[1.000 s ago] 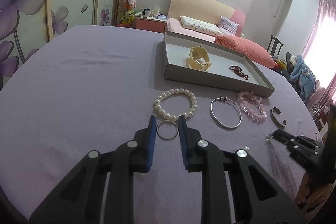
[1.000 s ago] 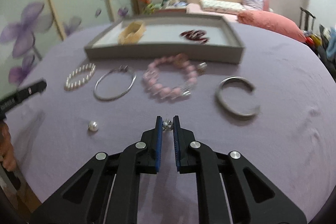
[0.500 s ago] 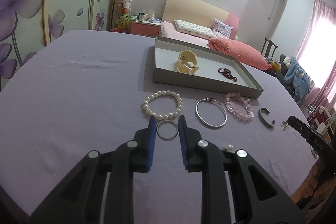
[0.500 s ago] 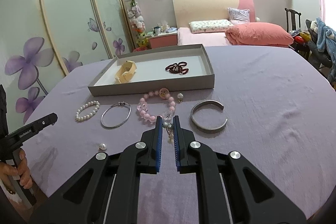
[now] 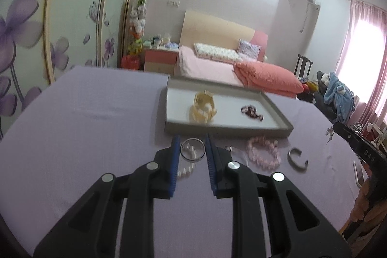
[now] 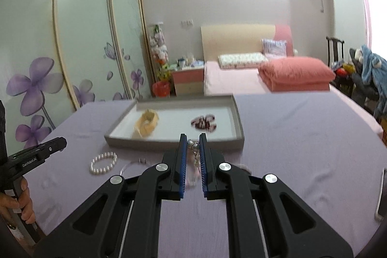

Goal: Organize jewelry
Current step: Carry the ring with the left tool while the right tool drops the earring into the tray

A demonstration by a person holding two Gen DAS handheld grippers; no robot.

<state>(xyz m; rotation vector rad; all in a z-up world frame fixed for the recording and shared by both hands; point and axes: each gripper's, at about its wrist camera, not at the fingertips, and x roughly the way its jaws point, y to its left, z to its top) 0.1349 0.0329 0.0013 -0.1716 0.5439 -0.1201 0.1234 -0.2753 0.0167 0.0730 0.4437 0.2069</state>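
the left hand-held gripper (image 5: 192, 146) is clenched on a silver ring (image 5: 192, 153) and the right hand-held gripper (image 6: 193, 143) on a small earring (image 6: 193, 145), both lifted off the counter (image 5: 84, 137), with the grey tray (image 5: 227, 131) just ahead, its long side facing them.

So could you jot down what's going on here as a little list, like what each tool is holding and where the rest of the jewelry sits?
left tool: shut on silver ring
right tool: shut on small pearl earring
tray: holds yellow bangle and dark red bracelet
purple cloth: pearl bracelet, pink bead bracelet, silver cuff lying loose
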